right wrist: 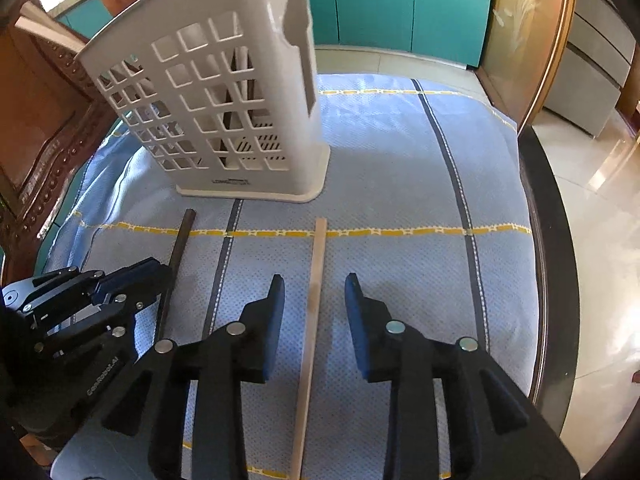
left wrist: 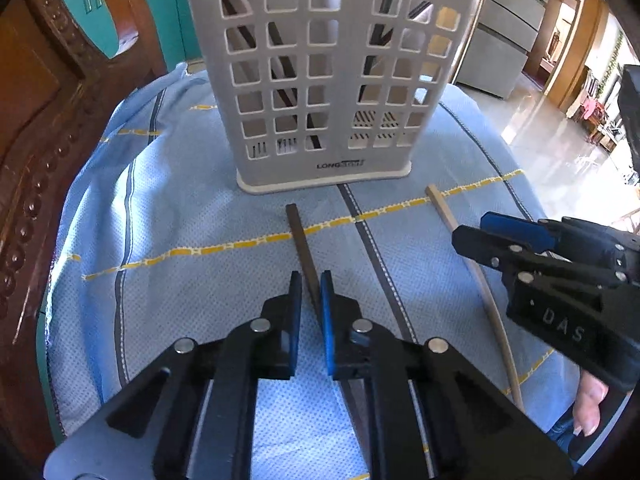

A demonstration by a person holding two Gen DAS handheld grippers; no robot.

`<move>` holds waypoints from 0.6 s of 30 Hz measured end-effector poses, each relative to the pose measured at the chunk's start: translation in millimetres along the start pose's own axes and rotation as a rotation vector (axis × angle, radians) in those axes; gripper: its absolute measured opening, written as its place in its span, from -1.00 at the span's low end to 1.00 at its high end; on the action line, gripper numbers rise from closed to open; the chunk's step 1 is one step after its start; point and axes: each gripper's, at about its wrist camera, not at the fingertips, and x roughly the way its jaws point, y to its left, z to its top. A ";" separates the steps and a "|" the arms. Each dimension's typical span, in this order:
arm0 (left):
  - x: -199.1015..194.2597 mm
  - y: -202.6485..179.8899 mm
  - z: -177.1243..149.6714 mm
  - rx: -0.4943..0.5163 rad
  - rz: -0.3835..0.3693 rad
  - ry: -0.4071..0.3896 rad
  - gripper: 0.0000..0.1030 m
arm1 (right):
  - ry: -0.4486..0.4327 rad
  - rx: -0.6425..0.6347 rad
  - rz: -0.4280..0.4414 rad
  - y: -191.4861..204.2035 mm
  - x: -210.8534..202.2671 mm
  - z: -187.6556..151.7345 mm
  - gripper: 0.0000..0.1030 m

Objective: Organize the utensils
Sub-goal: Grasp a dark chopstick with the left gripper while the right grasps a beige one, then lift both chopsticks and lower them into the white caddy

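A blue cloth (right wrist: 400, 184) covered the table. The left hand-held gripper (left wrist: 311, 286) clamped a dark chopstick (left wrist: 301, 240). The right hand-held gripper (right wrist: 314, 286) stood apart around a pale chopstick (right wrist: 318, 264).

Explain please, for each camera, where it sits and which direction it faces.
Left wrist view: sits on the left tongs, facing downward-forward at the dark brown wooden chopstick between its pads; a hand shows.
Right wrist view: sits on the right tongs, facing downward-forward at the pale wooden chopstick, jaws open around it.
Both share the white perforated plastic utensil holder, the blue cloth, both chopsticks, and each other's tongs.
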 end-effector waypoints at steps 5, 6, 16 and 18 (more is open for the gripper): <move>8.5 1.7 2.4 -0.020 0.008 0.011 -0.67 | 0.012 -0.014 -0.005 1.5 5.8 -2.2 -0.39; 9.5 1.2 4.2 -0.021 0.011 0.010 -0.67 | 0.017 -0.020 -0.010 2.8 8.4 -2.6 -0.39; 16.1 -8.3 11.5 -0.022 0.043 -0.006 -0.81 | 0.002 -0.063 -0.010 11.7 14.4 -6.1 -0.86; 14.7 -6.5 7.3 -0.035 0.035 -0.011 -0.85 | -0.014 -0.054 0.025 10.4 12.1 -6.5 -0.87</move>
